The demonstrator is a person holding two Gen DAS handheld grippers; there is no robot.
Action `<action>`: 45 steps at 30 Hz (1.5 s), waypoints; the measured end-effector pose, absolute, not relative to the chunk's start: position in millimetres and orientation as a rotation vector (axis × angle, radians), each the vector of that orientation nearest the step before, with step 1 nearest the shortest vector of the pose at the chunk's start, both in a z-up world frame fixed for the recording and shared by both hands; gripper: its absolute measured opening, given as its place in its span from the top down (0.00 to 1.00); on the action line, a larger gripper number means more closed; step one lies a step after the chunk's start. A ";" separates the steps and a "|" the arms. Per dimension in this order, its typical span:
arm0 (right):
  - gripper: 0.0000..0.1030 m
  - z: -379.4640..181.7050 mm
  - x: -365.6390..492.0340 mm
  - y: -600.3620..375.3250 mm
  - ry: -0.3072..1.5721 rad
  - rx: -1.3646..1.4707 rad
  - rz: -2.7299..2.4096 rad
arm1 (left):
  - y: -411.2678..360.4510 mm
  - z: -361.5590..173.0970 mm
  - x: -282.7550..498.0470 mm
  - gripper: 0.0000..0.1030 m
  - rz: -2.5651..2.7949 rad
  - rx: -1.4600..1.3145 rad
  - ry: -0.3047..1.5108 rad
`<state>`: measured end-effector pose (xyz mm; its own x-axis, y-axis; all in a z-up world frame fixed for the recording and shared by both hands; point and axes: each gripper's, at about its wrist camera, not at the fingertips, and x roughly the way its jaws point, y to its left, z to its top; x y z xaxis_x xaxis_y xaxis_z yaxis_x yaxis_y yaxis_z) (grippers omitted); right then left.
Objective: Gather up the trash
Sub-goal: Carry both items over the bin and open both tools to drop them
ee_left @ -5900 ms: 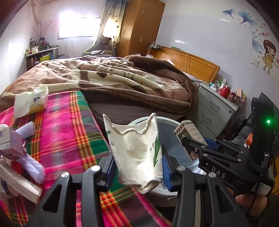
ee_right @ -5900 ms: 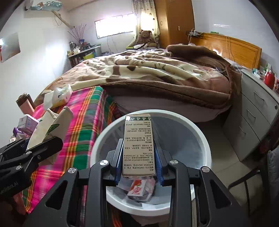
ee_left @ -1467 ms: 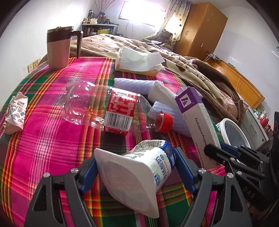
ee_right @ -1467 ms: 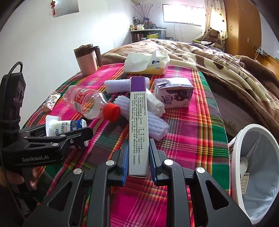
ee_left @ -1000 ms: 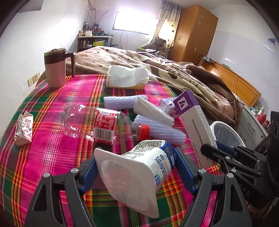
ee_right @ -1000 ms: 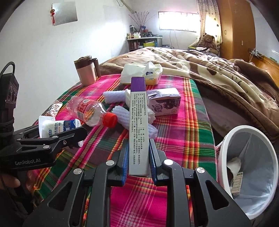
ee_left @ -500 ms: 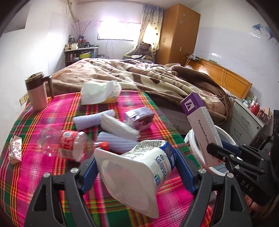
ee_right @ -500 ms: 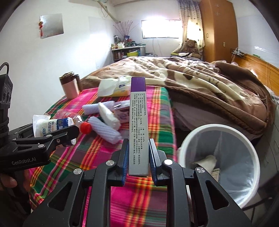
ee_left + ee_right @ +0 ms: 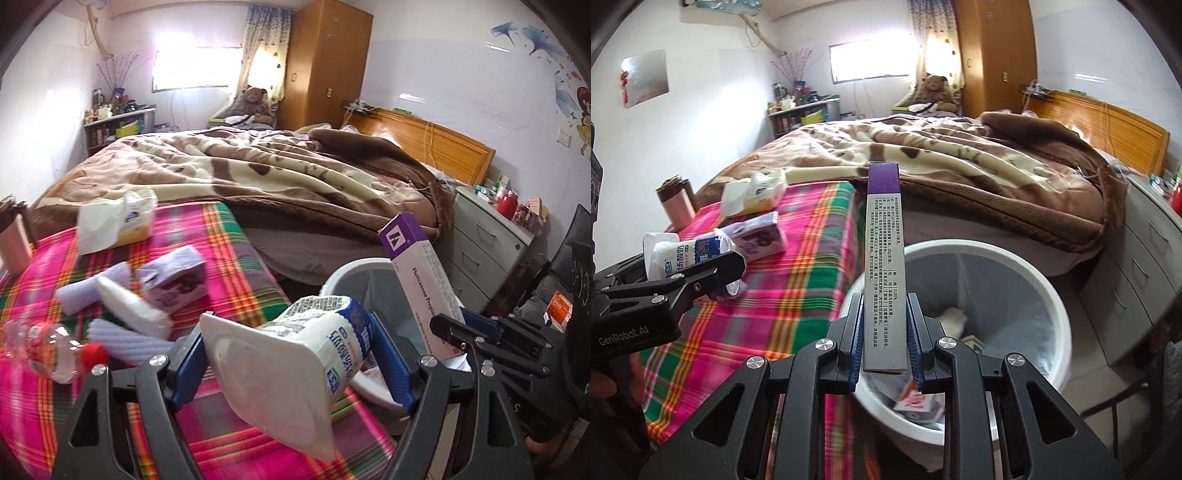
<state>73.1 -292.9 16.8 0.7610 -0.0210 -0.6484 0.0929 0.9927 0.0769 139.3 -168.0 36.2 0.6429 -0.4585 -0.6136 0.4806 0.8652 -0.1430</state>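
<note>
Both tongs are clamped, left tongs (image 9: 291, 365) on a squashy white yogurt pouch (image 9: 288, 369) best pinched mid-body, right tongs (image 9: 884, 339) on a stiff, light purple-topped carton (image 9: 884, 266), held over the white round bin (image 9: 1027, 266).

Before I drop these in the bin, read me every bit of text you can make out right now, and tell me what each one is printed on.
"Fluticasone Propion", then cut off: side of the long purple-and-white box, with an "A" logo on its purple end.
"GenRobot.AI": body of the left hand-held gripper.
"酸奶": label of the white yogurt pouch; its other print is too blurred.
Small Chinese print on the box's narrow face: too small to read.
Purple carton: blurred, unreadable.
</note>
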 end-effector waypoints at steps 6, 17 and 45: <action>0.79 3.6 73.5 -316.5 0.746 0.123 -0.125 | -210.1 25.3 144.5 0.20 -0.584 0.057 0.715; 0.79 -21.4 70.7 -351.0 0.826 0.159 -0.203 | -261.1 8.9 142.2 0.20 -0.623 0.147 0.730; 0.46 -8.7 83.9 -347.2 0.803 0.176 -0.223 | -198.6 24.4 157.5 0.13 -0.575 0.017 0.723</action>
